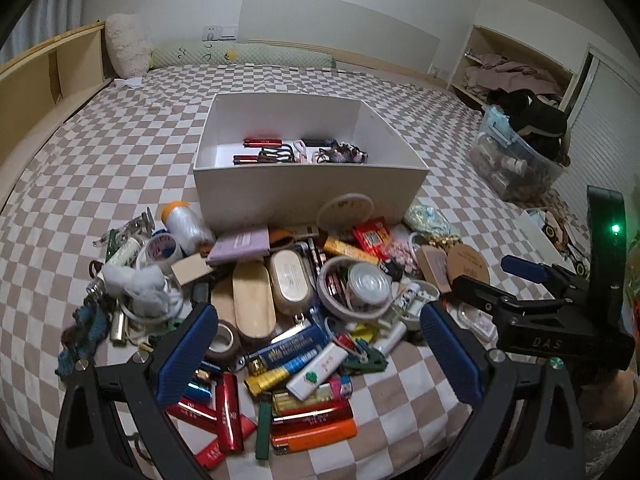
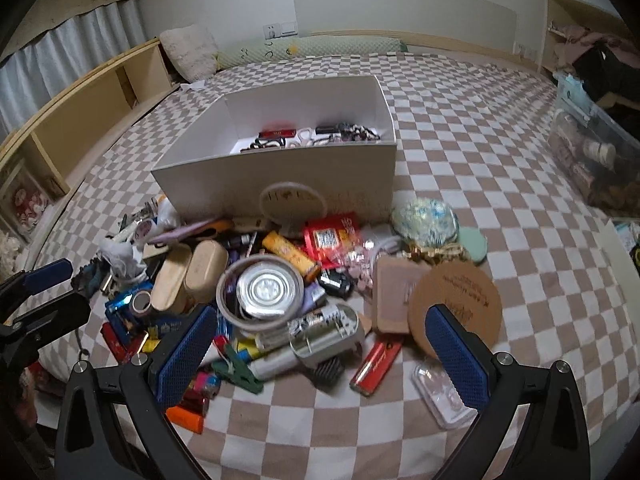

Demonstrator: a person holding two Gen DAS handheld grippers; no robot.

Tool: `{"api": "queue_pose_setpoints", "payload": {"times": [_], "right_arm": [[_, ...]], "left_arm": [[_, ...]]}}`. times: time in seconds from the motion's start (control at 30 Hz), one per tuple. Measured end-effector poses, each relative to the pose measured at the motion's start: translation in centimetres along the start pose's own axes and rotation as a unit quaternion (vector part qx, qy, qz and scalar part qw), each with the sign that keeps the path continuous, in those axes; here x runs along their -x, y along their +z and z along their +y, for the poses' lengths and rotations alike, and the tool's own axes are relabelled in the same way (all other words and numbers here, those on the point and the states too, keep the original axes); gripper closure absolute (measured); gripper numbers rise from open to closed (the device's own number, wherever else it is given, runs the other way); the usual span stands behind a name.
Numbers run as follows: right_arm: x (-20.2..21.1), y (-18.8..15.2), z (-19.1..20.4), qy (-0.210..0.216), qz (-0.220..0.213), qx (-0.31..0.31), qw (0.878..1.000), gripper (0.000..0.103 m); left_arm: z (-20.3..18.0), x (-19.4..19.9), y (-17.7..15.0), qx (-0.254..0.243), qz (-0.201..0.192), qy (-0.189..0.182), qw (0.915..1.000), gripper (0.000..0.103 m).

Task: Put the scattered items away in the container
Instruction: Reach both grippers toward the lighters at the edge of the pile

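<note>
A white open box (image 1: 308,188) (image 2: 280,176) stands on the checkered bed, holding red lighters (image 1: 262,142) and hair ties. In front of it lies a heap of small items: lighters (image 1: 312,436), a tape roll around a metal tin (image 1: 366,284) (image 2: 266,290), wooden cases (image 1: 254,304), a cork coaster (image 2: 456,308), a red lighter (image 2: 376,366). My left gripper (image 1: 318,354) is open and empty above the heap's near side. My right gripper (image 2: 320,356) is open and empty above the heap's right part; it also shows in the left wrist view (image 1: 500,284).
A clear storage bin (image 1: 516,160) (image 2: 592,152) of items stands at the right. A wooden shelf (image 1: 44,88) runs along the bed's left side. A pillow (image 1: 128,46) and bolster lie at the head. A clear flat case (image 2: 448,396) lies near my right finger.
</note>
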State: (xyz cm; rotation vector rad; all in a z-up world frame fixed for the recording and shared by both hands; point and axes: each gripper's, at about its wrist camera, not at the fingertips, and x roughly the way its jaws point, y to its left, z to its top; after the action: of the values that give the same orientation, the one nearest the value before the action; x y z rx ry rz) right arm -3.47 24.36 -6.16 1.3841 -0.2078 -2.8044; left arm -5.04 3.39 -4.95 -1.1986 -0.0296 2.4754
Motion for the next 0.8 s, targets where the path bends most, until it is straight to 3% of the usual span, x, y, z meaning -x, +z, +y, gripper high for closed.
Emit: {"api": "queue_pose_setpoints", "payload": {"times": [0.2,0.33,0.6,0.8], "right_arm": [[-0.6,-2.1,-1.2,0.010,0.009,-0.029,0.999,0.000],[-1.0,-3.3,-1.9,0.012,0.009,-0.047,0.999,0.000],[-1.4,-5.5,-1.9,0.007,-0.015,-0.055,0.998,0.000],[-2.9,-7.4,-1.5,0.011,0.004,-0.062,0.998,0.000]], "left_arm": [[-1.2,-0.2,-2.4,-0.023,0.010,-0.002,0.9997,0.002],[-1.9,-0.9,-4.3,-0.027,0.036,-0.010,0.9989,0.003],[-2.2,-2.5,-7.7,0.004,0.089,-0.019,0.9959,0.008],[-2.4,-4.0,-10.1,0.025,0.131,-0.040,0.9903,0.008]]}}
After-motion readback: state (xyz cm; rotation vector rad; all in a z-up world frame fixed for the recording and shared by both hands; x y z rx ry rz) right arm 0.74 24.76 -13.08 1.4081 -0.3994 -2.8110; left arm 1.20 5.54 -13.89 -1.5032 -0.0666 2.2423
